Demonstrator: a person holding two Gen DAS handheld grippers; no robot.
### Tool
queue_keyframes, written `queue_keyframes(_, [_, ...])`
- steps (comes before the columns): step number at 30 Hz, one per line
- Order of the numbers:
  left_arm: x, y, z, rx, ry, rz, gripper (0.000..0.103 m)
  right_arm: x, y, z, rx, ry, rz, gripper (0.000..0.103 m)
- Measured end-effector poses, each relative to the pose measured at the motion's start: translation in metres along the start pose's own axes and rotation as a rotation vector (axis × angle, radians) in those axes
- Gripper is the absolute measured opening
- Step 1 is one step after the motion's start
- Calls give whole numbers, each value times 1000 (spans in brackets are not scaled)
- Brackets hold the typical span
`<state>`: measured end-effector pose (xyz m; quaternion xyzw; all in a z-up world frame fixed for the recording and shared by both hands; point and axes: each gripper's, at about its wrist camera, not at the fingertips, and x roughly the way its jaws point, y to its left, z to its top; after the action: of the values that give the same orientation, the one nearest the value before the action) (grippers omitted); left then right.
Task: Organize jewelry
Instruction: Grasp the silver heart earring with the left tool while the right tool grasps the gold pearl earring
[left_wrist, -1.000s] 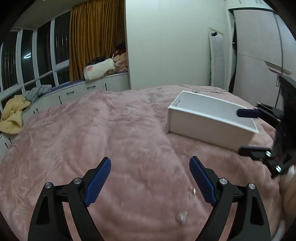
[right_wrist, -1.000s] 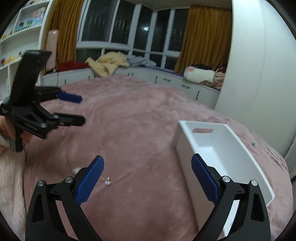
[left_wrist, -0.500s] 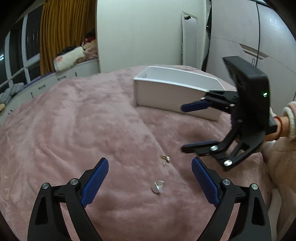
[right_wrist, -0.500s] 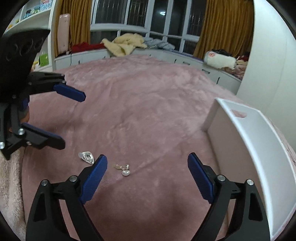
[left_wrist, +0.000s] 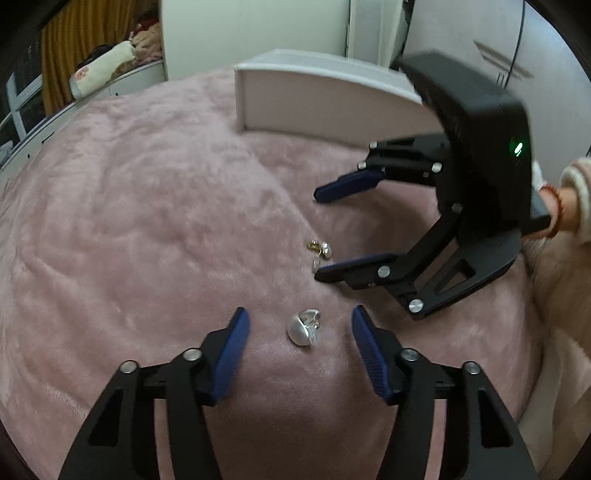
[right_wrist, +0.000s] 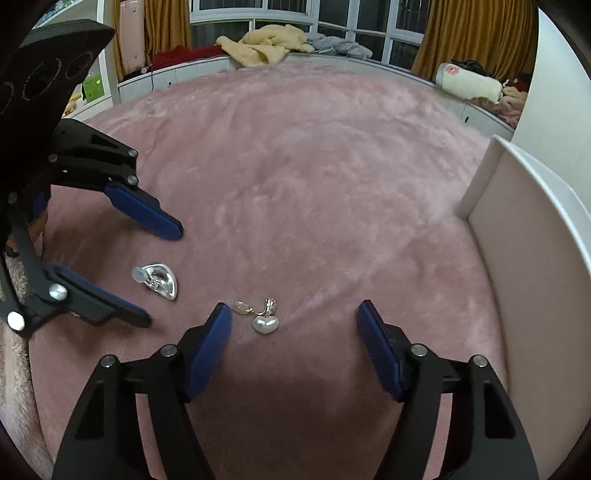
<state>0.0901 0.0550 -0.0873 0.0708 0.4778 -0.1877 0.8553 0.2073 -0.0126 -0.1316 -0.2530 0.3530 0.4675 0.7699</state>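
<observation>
Left gripper jaws stood apart, low over the pink blanket; the silver earring lay between the blue pads, touching neither. Right gripper jaws also apart; the heart pearl earring lay between its tips, nearer the left pad (not touching, as far as could be told). The two earrings sat near each other. White box stood well off to the right.
</observation>
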Motion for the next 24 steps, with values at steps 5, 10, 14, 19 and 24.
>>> queue_keyframes(5, [6,5,0,4,20,12,34,6,-2,0,28,26,31,64])
queue_keyframes(10, [15,11,2,-24,37,7,22,10,4,2,6,51,55,50])
queue_keyframes(14, [20,10,3,-15,46,13,22,12,3,7,31,84,81,39])
queue_keyframes(19, [20,7,1,-2,44,27,22,8,7,6,36,102,97,23])
queue_keyframes(24, [21,-6,0,54,37,90,22,-3,7,-1,42,107,89,20])
